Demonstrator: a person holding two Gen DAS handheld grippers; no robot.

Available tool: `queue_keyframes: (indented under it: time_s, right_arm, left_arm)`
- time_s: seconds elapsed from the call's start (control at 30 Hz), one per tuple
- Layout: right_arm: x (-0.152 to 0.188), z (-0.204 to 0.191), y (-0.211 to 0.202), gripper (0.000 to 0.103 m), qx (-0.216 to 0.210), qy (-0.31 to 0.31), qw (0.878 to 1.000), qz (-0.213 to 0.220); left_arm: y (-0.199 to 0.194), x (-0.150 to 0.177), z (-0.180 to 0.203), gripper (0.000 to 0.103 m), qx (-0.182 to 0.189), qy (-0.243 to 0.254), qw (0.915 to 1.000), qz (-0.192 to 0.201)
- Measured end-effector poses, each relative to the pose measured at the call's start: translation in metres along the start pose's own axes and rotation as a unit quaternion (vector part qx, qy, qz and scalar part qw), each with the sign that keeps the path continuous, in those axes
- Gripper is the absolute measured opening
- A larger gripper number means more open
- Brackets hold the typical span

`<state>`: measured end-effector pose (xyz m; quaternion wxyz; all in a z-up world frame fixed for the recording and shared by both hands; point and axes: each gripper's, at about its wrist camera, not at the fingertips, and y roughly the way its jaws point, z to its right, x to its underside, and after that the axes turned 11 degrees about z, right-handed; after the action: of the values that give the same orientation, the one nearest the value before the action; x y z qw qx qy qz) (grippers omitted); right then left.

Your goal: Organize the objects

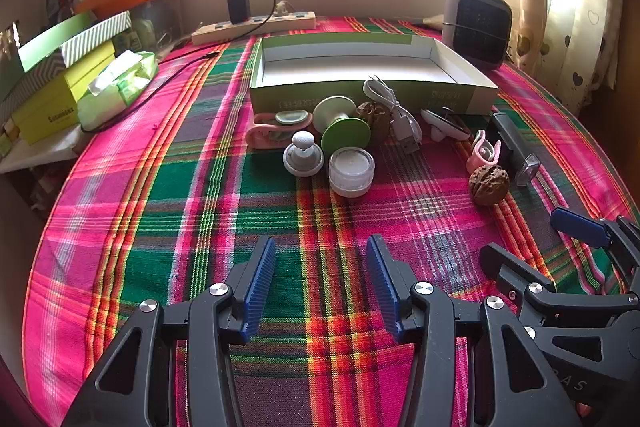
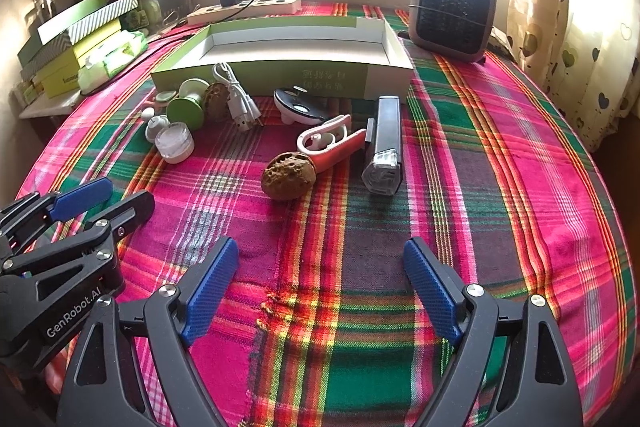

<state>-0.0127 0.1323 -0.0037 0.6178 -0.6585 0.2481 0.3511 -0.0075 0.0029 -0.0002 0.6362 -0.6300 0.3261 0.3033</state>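
An empty green and white box [image 1: 372, 93] [image 2: 280, 77] lies open at the back of the plaid table. In front of it lie small objects: a green spool [image 1: 344, 133] [image 2: 188, 109], a white jar [image 1: 352, 169] [image 2: 174, 143], a white knob [image 1: 303, 155], a white USB cable [image 1: 396, 111] [image 2: 238, 95], two walnuts [image 1: 489, 183] [image 2: 288, 177], pink clips [image 1: 484, 155] [image 2: 332, 143] and a black bar-shaped device [image 2: 384, 143]. My left gripper [image 1: 322, 287] is open and empty, short of the jar. My right gripper [image 2: 320, 291] is open and empty, short of the walnut.
A small heater [image 1: 478, 25] [image 2: 454, 11] stands at the back right. A power strip with a charger [image 1: 256, 23] [image 2: 244, 7] lies behind the box. Stacked boxes and a tissue pack [image 1: 120, 87] sit at the left. A curtain [image 2: 580, 27] hangs at the right.
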Motion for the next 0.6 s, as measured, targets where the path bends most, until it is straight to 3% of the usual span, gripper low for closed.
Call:
queue_keyframes:
  time_s: [0.37,0.6]
  right_arm:
    - [-0.003,0.0,0.004,0.085,-0.009,-0.007,1.0,-0.002]
    - [-0.008,0.001,0.009,0.085,-0.021,-0.015,1.0,-0.01]
  left_arm:
    - [0.004,-0.004,-0.001,0.046,0.013,0.002,0.9999,-0.008]
    - [0.01,-0.011,-0.011,0.046,0.046,-0.01,0.9987,-0.018]
